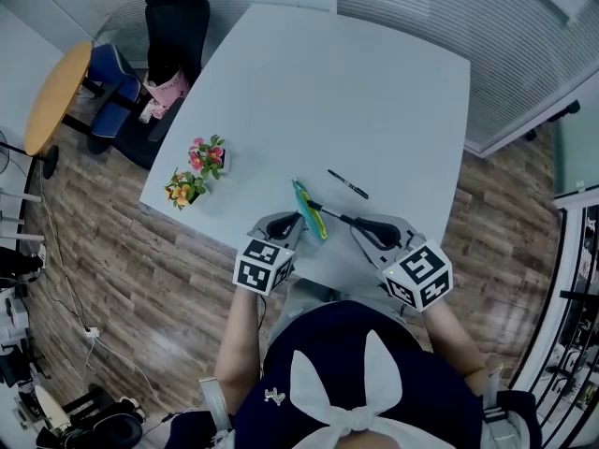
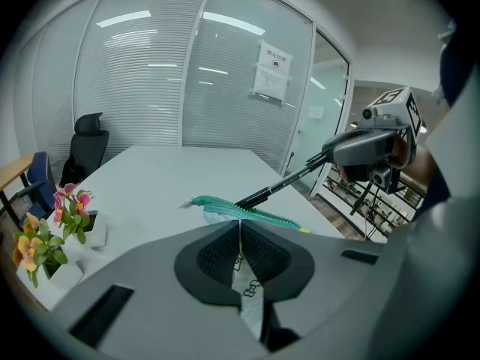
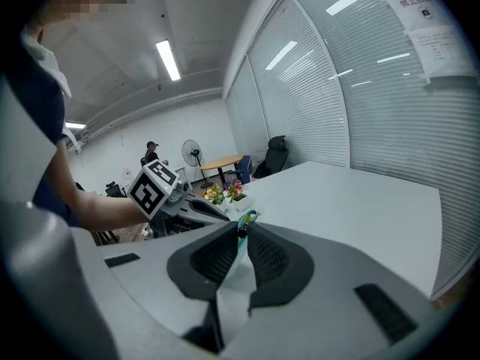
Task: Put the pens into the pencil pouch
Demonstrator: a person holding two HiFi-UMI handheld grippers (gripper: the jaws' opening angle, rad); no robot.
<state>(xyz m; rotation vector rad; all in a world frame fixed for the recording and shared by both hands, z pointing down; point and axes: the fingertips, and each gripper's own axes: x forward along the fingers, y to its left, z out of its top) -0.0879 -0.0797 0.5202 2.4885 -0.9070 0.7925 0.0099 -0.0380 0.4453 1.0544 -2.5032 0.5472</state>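
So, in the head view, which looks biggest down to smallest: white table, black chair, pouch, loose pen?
1. white table
2. black chair, though it stands farther from the camera
3. pouch
4. loose pen

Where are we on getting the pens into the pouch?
Done: nothing confirmed, since the inside of the pouch is hidden. In hand: the left gripper pinches the pouch fabric, and the right gripper holds a black pen with its tip at the zipper opening. Left: a second pen lies on the table.
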